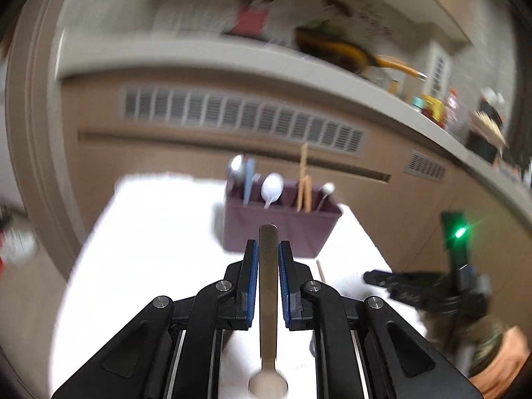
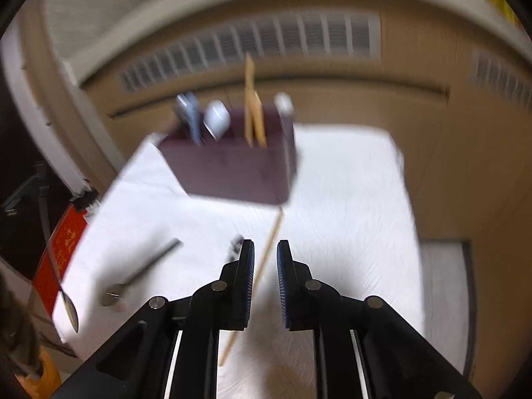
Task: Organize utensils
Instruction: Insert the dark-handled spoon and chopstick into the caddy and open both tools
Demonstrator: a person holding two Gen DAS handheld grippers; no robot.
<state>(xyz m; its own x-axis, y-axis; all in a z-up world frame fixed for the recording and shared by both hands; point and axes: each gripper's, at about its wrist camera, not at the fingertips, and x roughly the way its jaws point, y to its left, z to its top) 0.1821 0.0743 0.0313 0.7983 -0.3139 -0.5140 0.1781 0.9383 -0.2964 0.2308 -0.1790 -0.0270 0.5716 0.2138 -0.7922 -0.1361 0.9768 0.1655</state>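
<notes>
A maroon utensil holder [image 1: 279,229] stands on the white-covered table [image 1: 149,239], holding spoons, a blue utensil and wooden chopsticks. My left gripper [image 1: 268,249] is shut on a metal spoon [image 1: 268,299], handle pointing toward the holder, bowl near the camera. In the right wrist view the holder [image 2: 232,173] is ahead. My right gripper [image 2: 265,252] is open above a wooden chopstick [image 2: 266,259] that lies on the cloth between the fingers. A dark-handled metal spoon [image 2: 139,272] lies to the left on the cloth.
A beige cabinet with vent grilles [image 1: 239,116] stands behind the table. A counter [image 1: 382,83] above it carries a pan and bottles. A red object [image 2: 60,252] sits off the table's left edge. The right gripper [image 1: 425,289] shows at the right of the left wrist view.
</notes>
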